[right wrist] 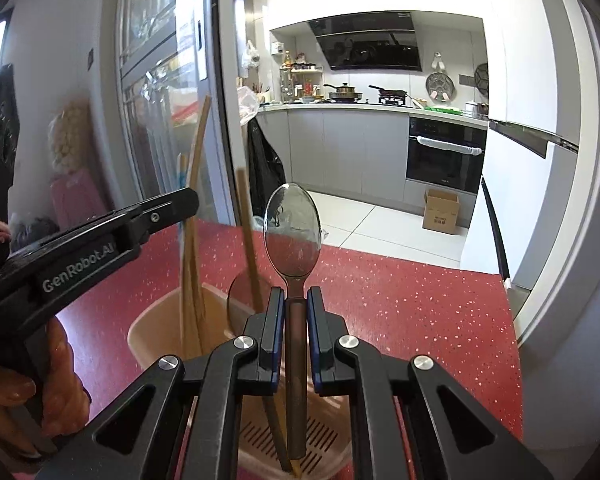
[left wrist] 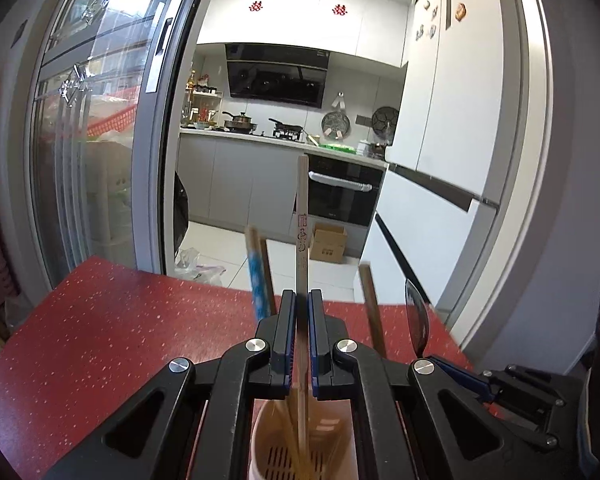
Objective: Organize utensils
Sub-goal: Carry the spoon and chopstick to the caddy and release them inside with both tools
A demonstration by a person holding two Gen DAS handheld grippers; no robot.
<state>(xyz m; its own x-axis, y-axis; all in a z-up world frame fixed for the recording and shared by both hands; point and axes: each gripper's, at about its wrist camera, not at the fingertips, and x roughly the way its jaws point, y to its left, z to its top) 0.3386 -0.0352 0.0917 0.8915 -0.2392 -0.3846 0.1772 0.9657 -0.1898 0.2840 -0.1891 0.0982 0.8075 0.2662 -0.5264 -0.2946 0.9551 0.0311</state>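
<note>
Chopstick (left wrist: 302,216) clamped in left gripper (left wrist: 302,300), spoon (right wrist: 292,232) gripped by right gripper (right wrist: 293,296), holder's (right wrist: 156,320) rim only rightward.

I read "GenRobot.AI" in white letters along the black left gripper (right wrist: 188,200) arm; other markings stay illegible.

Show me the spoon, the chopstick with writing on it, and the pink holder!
spoon (right wrist: 293,232): right wrist view, middle of its shiny bowl.
chopstick (left wrist: 302,216): left wrist view, on the shaft just above the printed marks.
pink holder (right wrist: 148,320): right wrist view, on its left rim.
</note>
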